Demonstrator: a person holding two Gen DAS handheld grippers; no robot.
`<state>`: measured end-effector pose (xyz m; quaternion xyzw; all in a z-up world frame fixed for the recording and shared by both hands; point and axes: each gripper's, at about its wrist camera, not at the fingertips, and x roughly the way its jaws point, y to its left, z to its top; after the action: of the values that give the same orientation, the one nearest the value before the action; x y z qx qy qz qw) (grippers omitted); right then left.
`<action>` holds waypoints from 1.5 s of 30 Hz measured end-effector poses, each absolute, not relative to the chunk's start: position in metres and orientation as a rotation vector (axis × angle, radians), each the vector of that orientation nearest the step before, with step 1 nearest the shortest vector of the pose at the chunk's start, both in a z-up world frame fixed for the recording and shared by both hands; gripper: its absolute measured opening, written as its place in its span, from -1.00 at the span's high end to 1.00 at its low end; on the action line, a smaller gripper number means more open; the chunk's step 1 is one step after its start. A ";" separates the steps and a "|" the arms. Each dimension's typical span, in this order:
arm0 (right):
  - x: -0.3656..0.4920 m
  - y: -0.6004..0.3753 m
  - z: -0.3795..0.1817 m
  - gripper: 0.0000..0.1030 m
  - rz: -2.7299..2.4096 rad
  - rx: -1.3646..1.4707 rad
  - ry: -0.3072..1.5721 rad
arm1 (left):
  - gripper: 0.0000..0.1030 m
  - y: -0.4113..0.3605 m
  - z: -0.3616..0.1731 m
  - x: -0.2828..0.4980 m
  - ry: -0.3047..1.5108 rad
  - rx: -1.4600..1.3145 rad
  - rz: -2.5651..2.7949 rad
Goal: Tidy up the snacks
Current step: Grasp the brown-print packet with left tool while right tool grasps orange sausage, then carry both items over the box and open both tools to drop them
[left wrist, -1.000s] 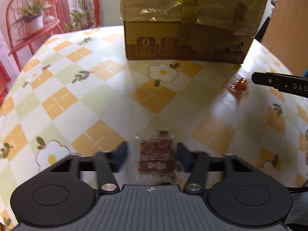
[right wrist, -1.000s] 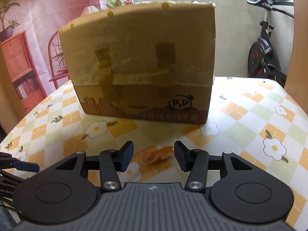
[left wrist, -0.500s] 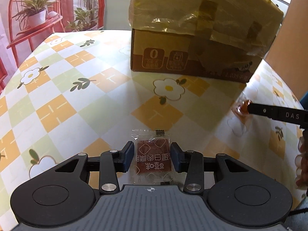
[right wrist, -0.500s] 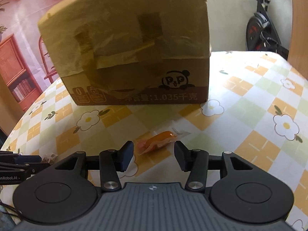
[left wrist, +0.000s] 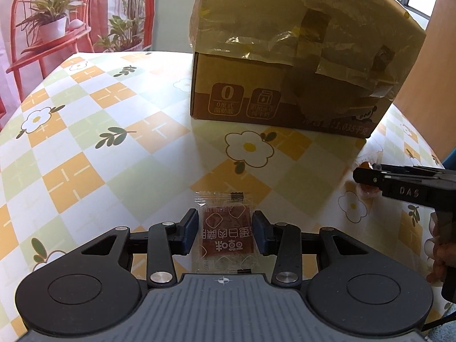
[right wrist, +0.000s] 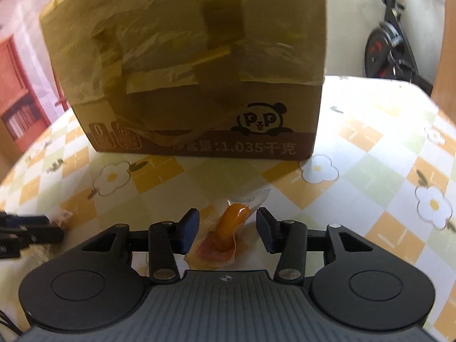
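Left wrist view: your left gripper (left wrist: 225, 232) straddles the brown packet (left wrist: 225, 233), which lies flat on the tablecloth (left wrist: 85, 142). Its jaws are drawn in to the packet's clear edges, but you cannot tell whether the pads actually press it. The box (left wrist: 299, 65), patched with tape, stands well ahead with bare cloth between it and the packet. At the right edge your right gripper (left wrist: 367, 178) reaches in sideways, its tip over the orange snack (left wrist: 367, 189), and your hand (left wrist: 439, 253) shows behind it. A red chair (left wrist: 42, 28) with plants stands beyond the table.

A second ago the packet lay blurred between wider jaws; they have since drawn in to its edges, and the box looms larger.

Right wrist view: your right gripper (right wrist: 228, 232) has the orange snack (right wrist: 230, 228) between its jaws, lying slanted on the cloth (right wrist: 370, 185). The jaws are closing, with gaps visible on both sides. The box (right wrist: 185, 71) fills the view ahead. Your left gripper (right wrist: 37, 229) pokes in at the left edge. An exercise bike (right wrist: 390, 48) stands at the back right.

A second ago the snack sat further ahead of the tips; now it lies between them.
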<state>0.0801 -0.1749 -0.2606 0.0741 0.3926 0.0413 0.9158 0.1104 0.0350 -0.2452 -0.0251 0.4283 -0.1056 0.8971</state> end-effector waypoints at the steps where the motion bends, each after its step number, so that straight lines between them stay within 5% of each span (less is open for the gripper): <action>1: 0.080 -0.173 -0.262 0.26 0.087 0.120 0.805 | 0.17 0.036 -0.245 0.111 0.889 -0.058 -0.218; 13: 0.061 -0.179 -0.252 0.41 0.101 0.150 0.754 | 0.21 0.032 -0.220 0.097 0.824 -0.082 -0.242; 45: 0.087 -0.213 -0.080 0.41 0.130 0.159 0.295 | 0.21 -0.002 -0.067 0.171 0.415 -0.056 -0.375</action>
<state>0.0868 -0.2132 -0.0804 0.0793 0.1469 0.0647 0.9838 0.1710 -0.0017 -0.0667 -0.0275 0.2046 -0.1848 0.9608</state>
